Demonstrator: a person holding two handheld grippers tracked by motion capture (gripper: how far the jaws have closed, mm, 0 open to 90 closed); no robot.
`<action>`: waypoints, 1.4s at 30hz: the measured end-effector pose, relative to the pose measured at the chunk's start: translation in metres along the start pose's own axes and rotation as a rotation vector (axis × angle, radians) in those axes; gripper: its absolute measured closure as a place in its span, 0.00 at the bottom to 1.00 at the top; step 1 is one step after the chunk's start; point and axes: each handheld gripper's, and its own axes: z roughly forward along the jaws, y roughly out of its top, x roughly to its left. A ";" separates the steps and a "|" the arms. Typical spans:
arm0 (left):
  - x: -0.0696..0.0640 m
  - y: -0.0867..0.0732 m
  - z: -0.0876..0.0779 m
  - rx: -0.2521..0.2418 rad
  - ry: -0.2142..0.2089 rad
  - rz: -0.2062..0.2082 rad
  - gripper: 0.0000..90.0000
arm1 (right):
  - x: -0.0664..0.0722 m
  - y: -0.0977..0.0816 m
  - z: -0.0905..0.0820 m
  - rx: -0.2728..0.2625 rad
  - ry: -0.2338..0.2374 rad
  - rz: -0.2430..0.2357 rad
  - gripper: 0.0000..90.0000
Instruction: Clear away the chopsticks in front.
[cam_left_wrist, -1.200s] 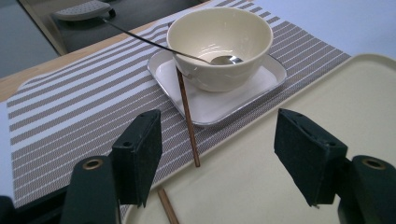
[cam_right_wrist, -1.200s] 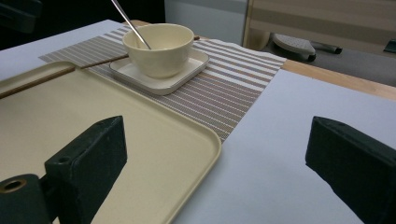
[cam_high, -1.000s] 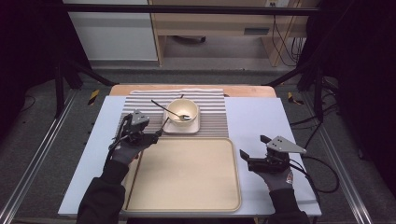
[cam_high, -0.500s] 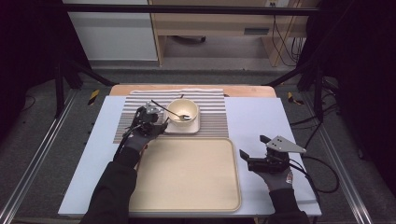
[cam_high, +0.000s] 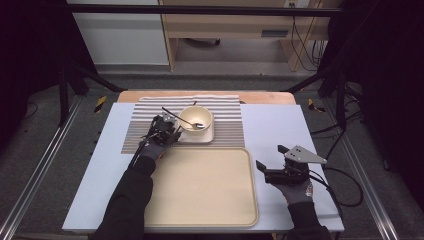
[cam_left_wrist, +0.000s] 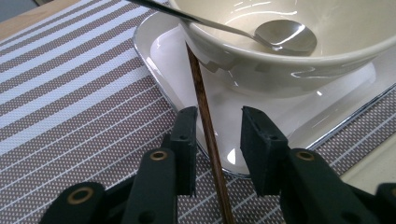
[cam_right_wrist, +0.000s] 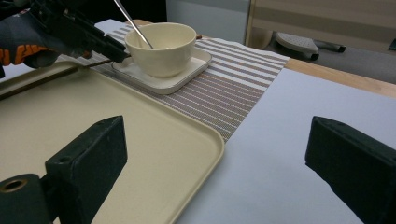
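Left gripper (cam_high: 167, 131) low over the striped mat (cam_high: 145, 122), at the near left edge of the white square plate (cam_left_wrist: 163, 51); jaws just been closing, brown chopstick (cam_left_wrist: 205, 116) between them, a sliver of gap visible on both sides, pads not yet pressing; chopstick leaning from mat up across plate rim to under the cream bowl (cam_high: 196, 120); spoon (cam_left_wrist: 280, 37) resting inside bowl, handle out over its rim. Right gripper (cam_high: 274, 165) on bare white tabletop (cam_high: 280, 125) just right of the beige tray (cam_high: 200, 185), jaws wide apart on nothing; open table ahead of it up to the mat's right edge.
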 end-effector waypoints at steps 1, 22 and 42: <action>0.000 0.000 0.001 -0.001 0.003 0.000 0.75 | 0.000 0.000 0.000 0.001 0.000 0.000 0.07; 0.004 -0.004 -0.006 -0.013 0.050 -0.070 0.95 | 0.000 0.000 0.000 0.000 -0.002 -0.001 0.07; 0.016 -0.023 -0.059 -0.066 0.101 -0.106 0.95 | 0.000 0.001 -0.002 -0.008 -0.002 0.006 0.07</action>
